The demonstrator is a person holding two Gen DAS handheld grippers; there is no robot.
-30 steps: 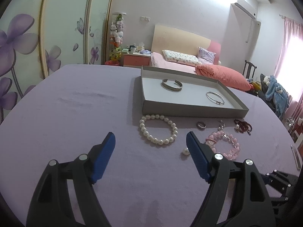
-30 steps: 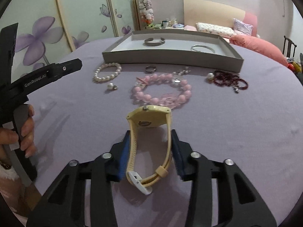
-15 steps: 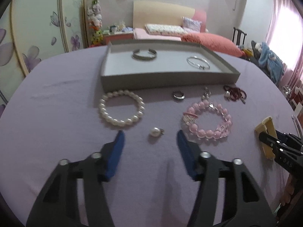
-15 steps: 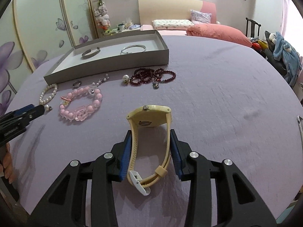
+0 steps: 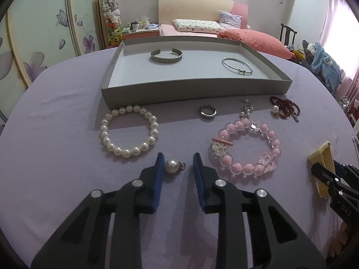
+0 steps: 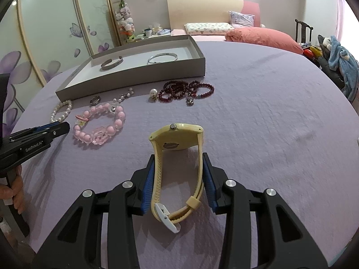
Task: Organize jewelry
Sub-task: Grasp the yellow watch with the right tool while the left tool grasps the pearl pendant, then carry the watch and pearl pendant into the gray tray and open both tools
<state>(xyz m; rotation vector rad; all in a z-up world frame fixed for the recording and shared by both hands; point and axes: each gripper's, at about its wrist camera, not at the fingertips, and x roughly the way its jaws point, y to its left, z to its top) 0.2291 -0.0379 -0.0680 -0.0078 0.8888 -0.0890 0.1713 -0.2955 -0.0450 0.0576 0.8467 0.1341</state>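
A loose pearl pendant [image 5: 171, 166] lies on the purple cloth between the blue pads of my left gripper [image 5: 178, 159]. The jaws are closing; the left pad is at the pearl and the right pad stands apart from it. My right gripper [image 6: 178, 157] is shut on the strap of a pale yellow watch [image 6: 177, 139], held upright just above the cloth. The grey tray [image 5: 195, 89] at the back holds a silver cuff [image 5: 166, 60] and a thin bangle [image 5: 241, 71]. The left gripper [image 6: 56, 130] shows at the left edge of the right wrist view.
In front of the tray lie a pearl bracelet [image 5: 125, 153], a silver ring [image 5: 202, 112], a pink bead bracelet [image 5: 246, 168], a small beaded chain [image 5: 246, 109] and dark red beads [image 5: 285, 107] with another pearl. A bed and a wardrobe stand behind the table.
My left gripper moved forward and down to the pearl pendant and its jaws narrowed around it. The right gripper swung right with the watch, then stayed still.
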